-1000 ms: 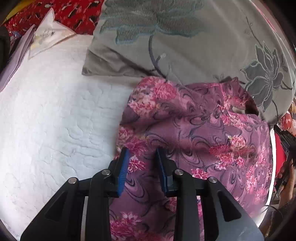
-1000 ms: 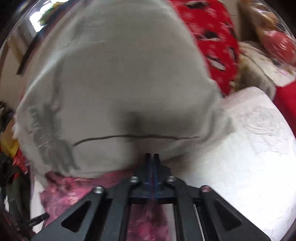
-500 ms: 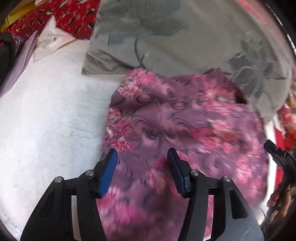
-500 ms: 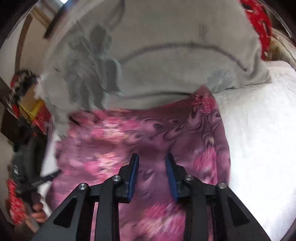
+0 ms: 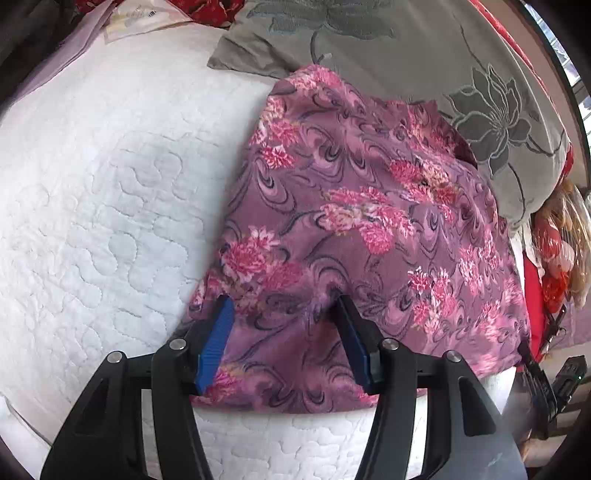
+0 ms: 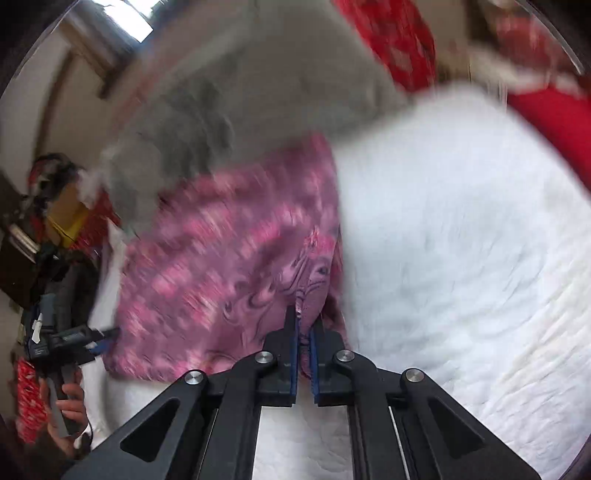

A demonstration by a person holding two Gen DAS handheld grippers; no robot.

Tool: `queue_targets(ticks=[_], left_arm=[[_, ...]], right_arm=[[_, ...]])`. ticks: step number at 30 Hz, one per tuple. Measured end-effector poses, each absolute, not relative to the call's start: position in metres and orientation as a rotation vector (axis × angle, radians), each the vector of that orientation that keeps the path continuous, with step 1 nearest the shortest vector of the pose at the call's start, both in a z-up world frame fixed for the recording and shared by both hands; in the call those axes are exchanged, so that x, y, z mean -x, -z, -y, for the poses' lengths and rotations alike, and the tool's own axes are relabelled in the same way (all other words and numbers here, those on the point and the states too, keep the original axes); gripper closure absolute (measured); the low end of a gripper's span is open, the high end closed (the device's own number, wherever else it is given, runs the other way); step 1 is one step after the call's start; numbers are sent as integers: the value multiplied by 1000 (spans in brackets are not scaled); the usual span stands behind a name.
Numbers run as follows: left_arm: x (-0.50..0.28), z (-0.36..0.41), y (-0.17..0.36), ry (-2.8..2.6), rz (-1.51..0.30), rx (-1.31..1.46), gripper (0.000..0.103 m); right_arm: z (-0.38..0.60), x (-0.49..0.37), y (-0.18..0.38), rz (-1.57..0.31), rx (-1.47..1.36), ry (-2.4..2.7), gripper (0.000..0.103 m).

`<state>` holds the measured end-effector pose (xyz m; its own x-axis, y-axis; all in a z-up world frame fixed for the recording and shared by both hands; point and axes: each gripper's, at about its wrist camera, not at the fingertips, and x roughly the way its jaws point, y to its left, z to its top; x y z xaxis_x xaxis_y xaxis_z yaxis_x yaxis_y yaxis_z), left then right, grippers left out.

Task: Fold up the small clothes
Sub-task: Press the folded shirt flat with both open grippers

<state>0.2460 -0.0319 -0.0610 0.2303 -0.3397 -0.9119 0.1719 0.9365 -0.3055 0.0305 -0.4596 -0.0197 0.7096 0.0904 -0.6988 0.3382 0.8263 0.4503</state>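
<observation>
A purple garment with pink flowers [image 5: 369,206] lies spread on the white quilted bed [image 5: 92,184], its far edge against a grey pillow. My left gripper [image 5: 284,299] hovers over the garment's near left part, open, both blue pads [image 5: 218,339] clear of the cloth. In the blurred right wrist view my right gripper [image 6: 304,314] is shut on a raised fold at the right edge of the garment [image 6: 221,258]. The same view shows the left gripper [image 6: 70,339] at the far left, held by a hand [image 6: 70,406].
A grey pillow with embroidered flowers [image 5: 424,48] lies behind the garment. Red patterned cloth [image 6: 399,40] and a pale plastic bag [image 5: 136,18] sit further back. The bed's front edge [image 5: 295,435] runs just below the garment. Cluttered red and dark items stand beside the bed [image 5: 554,251].
My left jaws spread apart and pulled back toward the garment's near edge. My right gripper opened, swept along the garment, and shut on a fold at its right edge.
</observation>
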Motion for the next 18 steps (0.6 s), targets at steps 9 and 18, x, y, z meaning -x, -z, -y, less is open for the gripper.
queue_targets(ticks=[9, 18], left_arm=[[-237, 6, 33, 391, -1260, 267, 47], [-247, 13, 66, 323, -1340, 228, 44]], right_arm=[[482, -28, 43, -893, -710, 320, 83], [427, -71, 17, -779, -512, 238, 49]])
